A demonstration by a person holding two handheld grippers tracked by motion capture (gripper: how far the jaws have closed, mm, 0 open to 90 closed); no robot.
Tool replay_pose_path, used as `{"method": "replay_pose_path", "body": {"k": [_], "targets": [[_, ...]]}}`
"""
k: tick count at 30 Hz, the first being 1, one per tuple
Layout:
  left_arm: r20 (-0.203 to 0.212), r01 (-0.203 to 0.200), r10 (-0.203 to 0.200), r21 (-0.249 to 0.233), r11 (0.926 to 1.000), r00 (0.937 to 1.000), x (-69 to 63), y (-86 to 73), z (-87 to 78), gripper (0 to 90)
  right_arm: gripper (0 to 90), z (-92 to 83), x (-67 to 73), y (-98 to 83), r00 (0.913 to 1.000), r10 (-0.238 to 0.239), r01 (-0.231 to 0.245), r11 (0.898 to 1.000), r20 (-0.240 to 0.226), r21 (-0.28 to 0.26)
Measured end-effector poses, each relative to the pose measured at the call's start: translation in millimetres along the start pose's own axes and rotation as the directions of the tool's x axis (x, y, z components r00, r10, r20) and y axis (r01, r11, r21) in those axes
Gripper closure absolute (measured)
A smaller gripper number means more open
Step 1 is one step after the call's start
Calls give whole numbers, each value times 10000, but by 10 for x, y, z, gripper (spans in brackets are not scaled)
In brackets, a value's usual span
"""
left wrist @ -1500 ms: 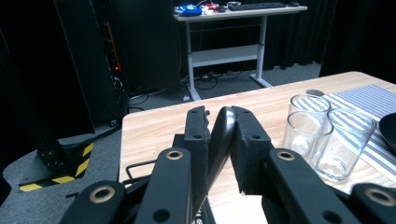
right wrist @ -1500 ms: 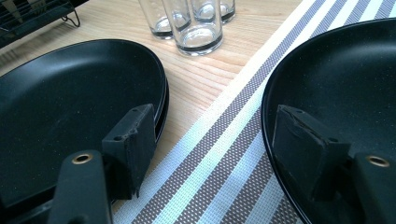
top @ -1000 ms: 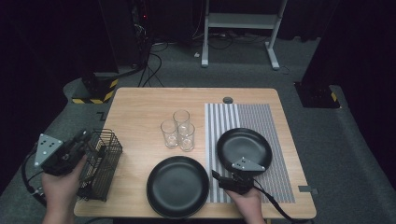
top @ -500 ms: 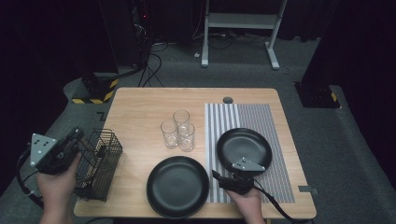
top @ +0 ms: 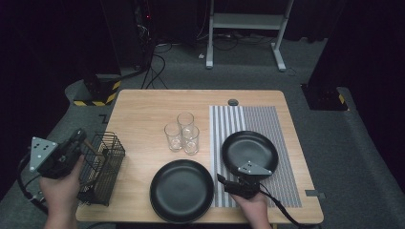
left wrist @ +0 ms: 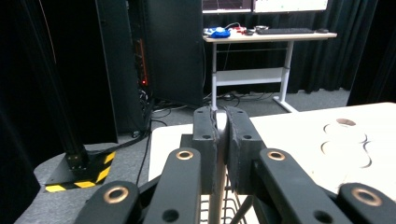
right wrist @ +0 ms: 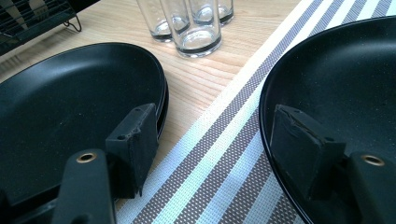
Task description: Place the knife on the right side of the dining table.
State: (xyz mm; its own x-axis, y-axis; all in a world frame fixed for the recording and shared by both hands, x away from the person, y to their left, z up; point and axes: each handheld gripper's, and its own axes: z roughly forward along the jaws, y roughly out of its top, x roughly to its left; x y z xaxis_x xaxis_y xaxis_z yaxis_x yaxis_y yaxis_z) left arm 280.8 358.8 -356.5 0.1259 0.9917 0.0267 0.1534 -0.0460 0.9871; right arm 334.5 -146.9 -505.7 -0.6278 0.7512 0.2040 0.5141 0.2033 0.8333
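Left gripper (top: 80, 139) has just been closing and now pinches a slim utensil handle (left wrist: 220, 122) upright directly above the wire basket (top: 102, 176) (probably lifting cutlery out), while the right gripper (right wrist: 210, 135), jaws released, waits well right of the basket between the near plate (top: 181, 191) and the far plate (top: 249, 151).

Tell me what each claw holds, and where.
Left claw pinches a pale utensil near its upper end, above the wire basket. Right claw holds nothing.

Wooden table (top: 143, 107) bears striped mat (top: 267, 119); wire basket (top: 102, 167); glasses (top: 182, 133); black plate (top: 181, 191).
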Motion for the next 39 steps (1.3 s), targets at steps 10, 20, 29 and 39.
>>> {"method": "replay_pose_path", "body": {"k": [10, 20, 29, 39], "targets": [[90, 78, -73, -556, 9984, 9999, -25, 10, -43, 833, 331, 18, 14, -16, 10000, -72, 72, 10000, -43, 52], [178, 102, -86, -958, 9954, 9998, -65, 29, -68, 834, 344, 10, 18, -21, 9997, -222, 222, 9997, -70, 36], [172, 58, -33, -1516, 9884, 9998, -101, 104, -134, 834, 336, -1, 31, -29, 9992, -348, 346, 9993, -190, -112], [104, 1, 20, -1969, 9804, 9999, -116, 203, -186, 834, 334, 9, 45, -44, 9991, -413, 412, 9991, -90, -6]]}}
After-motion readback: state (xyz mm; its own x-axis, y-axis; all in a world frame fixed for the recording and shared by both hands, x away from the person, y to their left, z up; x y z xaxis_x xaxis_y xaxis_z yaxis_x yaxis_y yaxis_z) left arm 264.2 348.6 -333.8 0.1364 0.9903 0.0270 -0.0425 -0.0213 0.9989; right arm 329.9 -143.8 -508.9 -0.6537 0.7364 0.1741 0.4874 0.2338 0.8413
